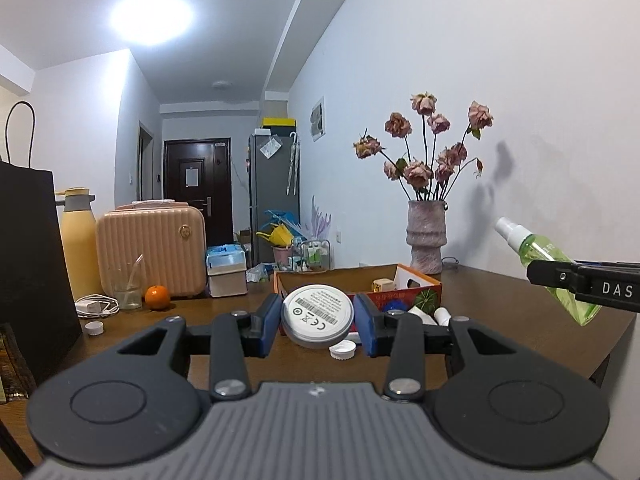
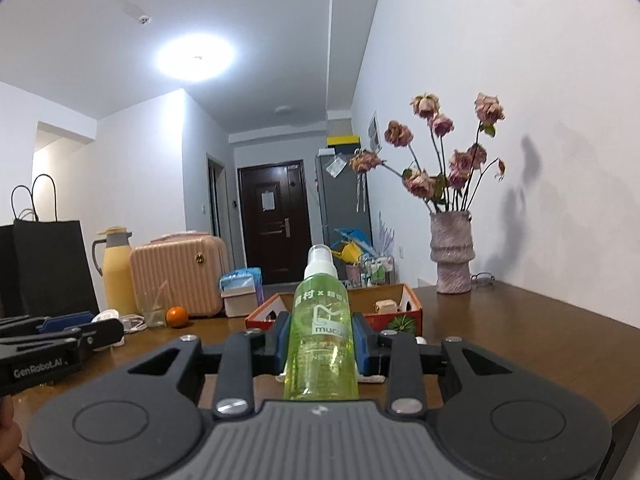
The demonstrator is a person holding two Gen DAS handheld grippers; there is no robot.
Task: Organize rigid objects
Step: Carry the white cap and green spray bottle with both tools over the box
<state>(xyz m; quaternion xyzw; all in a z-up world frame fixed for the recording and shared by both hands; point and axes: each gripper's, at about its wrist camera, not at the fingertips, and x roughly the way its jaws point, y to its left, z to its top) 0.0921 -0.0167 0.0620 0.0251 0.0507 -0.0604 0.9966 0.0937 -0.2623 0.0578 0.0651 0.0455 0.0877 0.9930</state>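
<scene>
Gripping a round white puck [image 1: 317, 316] between blue pads [image 1: 269, 322], label side toward the lens, raised above the wooden table [image 1: 500, 320] just in front of the cardboard box [image 1: 408, 284]: so the left gripper [image 1: 318, 326]. Clamped on a green spray bottle [image 2: 322, 328], nozzle pointing forward and up: so the right gripper [image 2: 321, 344].

Only in the left wrist view: a white cap [image 1: 343, 350] on the table under the puck, another cap [image 1: 94, 327] near the black bag [image 1: 32, 264], small white bottles [image 1: 434, 315] beside the box's right corner, and the bottle seen side-on, tilted, off to the right above the table. Only in the right wrist view: the left gripper from the side at far left, and broad bare tabletop right of the box, up to the vase [image 2: 452, 254] by the wall.

Crowded along the left: thermos [image 1: 78, 248], pink case [image 1: 152, 252], glass [image 1: 127, 286], orange [image 1: 157, 297], charger cable [image 1: 97, 306]. Table edge dropping away at right.
</scene>
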